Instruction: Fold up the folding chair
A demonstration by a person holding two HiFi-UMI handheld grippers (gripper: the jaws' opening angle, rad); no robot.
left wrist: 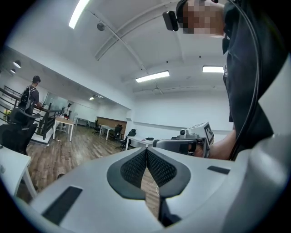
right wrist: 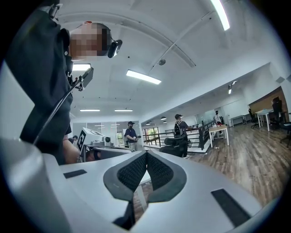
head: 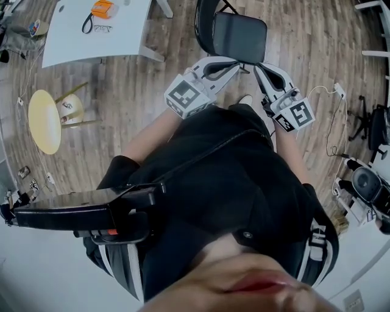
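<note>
While the person stands on the wooden floor (head: 152,91), the folding chair (head: 239,36) stands unfolded just ahead of them.

Off to the left, a white tabletop (head: 73,36) carries an orange object (head: 102,8) near its far edge, and a yellow round stool (head: 44,120) stands nearer the person. The black chair's seat faces the person, its backrest on the left. The left gripper (left wrist: 146,157) and right gripper (right wrist: 146,159) are held level near the seat's front edge, each with jaws pressed together on nothing.
</note>
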